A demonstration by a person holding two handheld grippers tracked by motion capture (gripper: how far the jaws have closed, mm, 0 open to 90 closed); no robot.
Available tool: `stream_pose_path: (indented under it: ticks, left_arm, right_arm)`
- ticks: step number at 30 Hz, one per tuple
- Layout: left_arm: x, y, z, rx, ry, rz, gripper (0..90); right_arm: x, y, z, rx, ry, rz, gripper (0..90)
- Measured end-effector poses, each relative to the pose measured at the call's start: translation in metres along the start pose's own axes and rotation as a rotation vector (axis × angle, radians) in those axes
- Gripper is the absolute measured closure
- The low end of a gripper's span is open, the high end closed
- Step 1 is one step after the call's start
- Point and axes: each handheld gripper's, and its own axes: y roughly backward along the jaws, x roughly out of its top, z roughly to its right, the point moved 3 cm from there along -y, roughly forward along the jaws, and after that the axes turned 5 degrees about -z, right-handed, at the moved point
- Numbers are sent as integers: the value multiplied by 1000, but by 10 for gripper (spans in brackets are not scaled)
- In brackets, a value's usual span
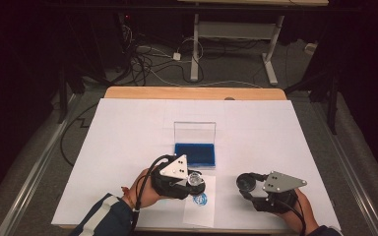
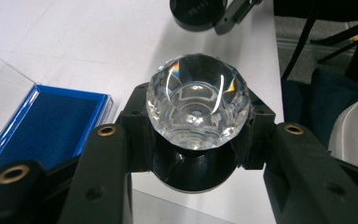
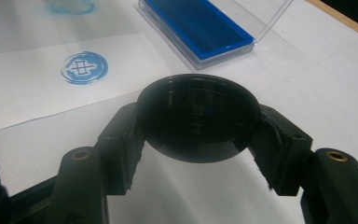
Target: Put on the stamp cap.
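One blue mark (image 3: 84, 67) was already printed on the paper (image 3: 37, 93). The stamp (image 2: 198, 105) was held by the left claw (image 2: 196, 154), its black cap (image 3: 198, 116) by the right claw (image 3: 198, 154), not yet put on.

A blue round seal print (image 3: 84, 67) on the paper slip (image 3: 37, 93), seemingly unreadable.

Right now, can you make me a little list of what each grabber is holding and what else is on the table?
left gripper: shut on the crystal-topped stamp
right gripper: shut on the round black cap
ink pad: blue, in an open clear case
paper slip: bears a blue round stamp print
table cover: white
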Motion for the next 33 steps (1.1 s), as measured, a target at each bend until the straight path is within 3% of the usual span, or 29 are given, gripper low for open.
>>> stream_pose_path:
  ticks: [16, 20, 33]
  left_arm:
    - [10, 10, -3, 1, 25, 81, 547]
    - [11, 11, -4, -1, 32, 98, 547]
    - [21, 9, -6, -2, 31, 128, 547]
  right_arm:
    - [12, -9, -11, 30, 10, 15, 387]
    - [18, -15, -16, 45, 32, 13, 387]
    - [28, -25, -25, 75, 55, 28, 387]
